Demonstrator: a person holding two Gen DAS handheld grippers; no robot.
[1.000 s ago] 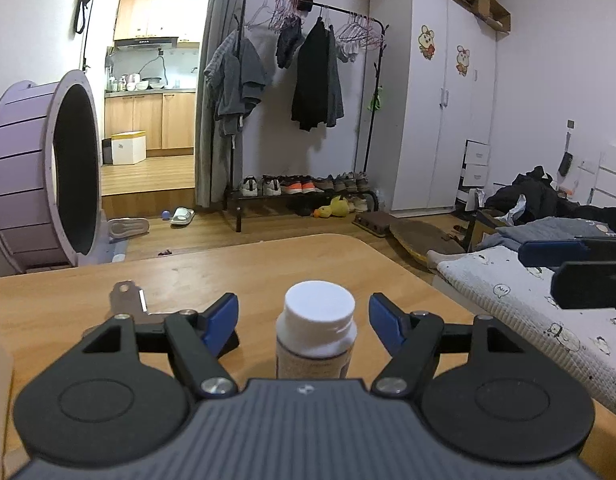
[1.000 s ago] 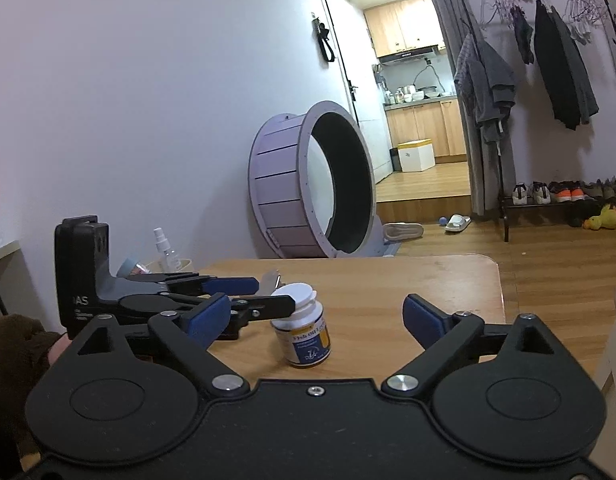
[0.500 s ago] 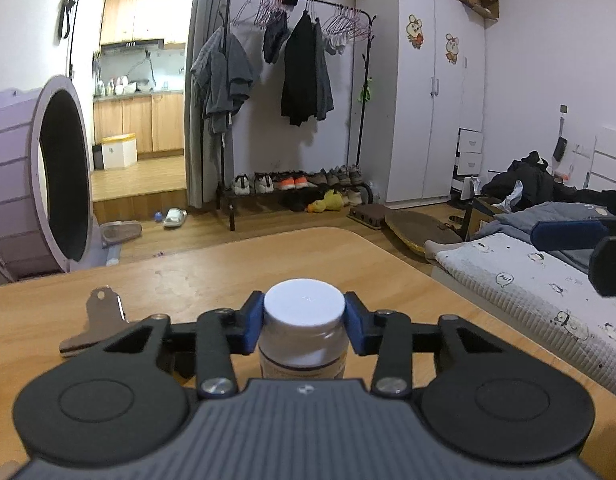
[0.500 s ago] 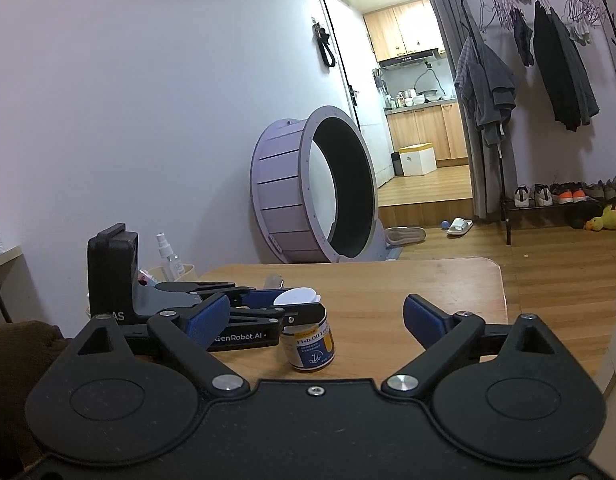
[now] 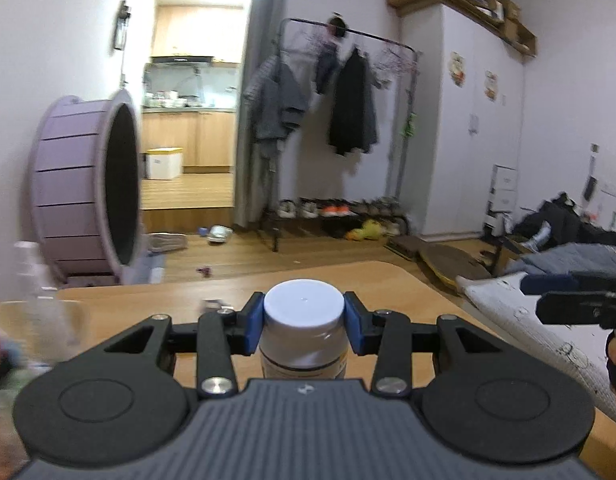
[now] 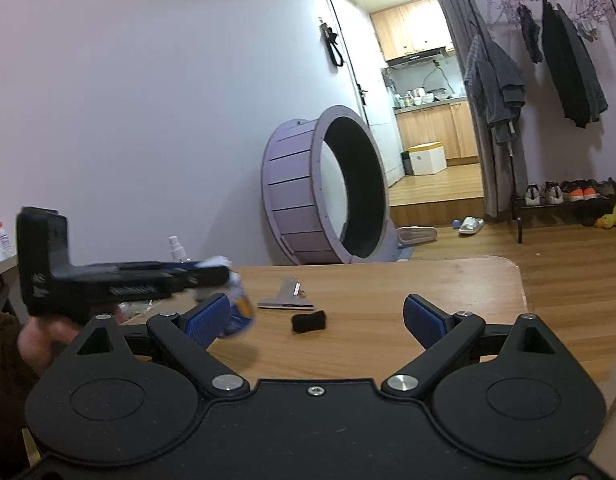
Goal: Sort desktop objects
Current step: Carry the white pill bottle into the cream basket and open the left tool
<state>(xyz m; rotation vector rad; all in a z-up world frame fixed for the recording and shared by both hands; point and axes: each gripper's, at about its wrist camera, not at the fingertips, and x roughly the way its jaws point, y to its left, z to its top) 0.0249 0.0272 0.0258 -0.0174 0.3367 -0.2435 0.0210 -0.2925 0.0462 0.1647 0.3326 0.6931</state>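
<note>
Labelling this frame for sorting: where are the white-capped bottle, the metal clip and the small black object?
white-capped bottle (image 5: 304, 307), left wrist view, cap top.
metal clip (image 6: 286, 298), right wrist view, flat silver body.
small black object (image 6: 308, 321), right wrist view, its middle.

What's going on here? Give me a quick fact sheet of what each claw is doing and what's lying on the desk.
left gripper: shut on the white-capped bottle, held above the wooden table
right gripper: open, holding nothing
on the table: a metal clip and, nearer the camera, a small black object, apart from each other
left edge: a spray bottle, its base hidden
</note>
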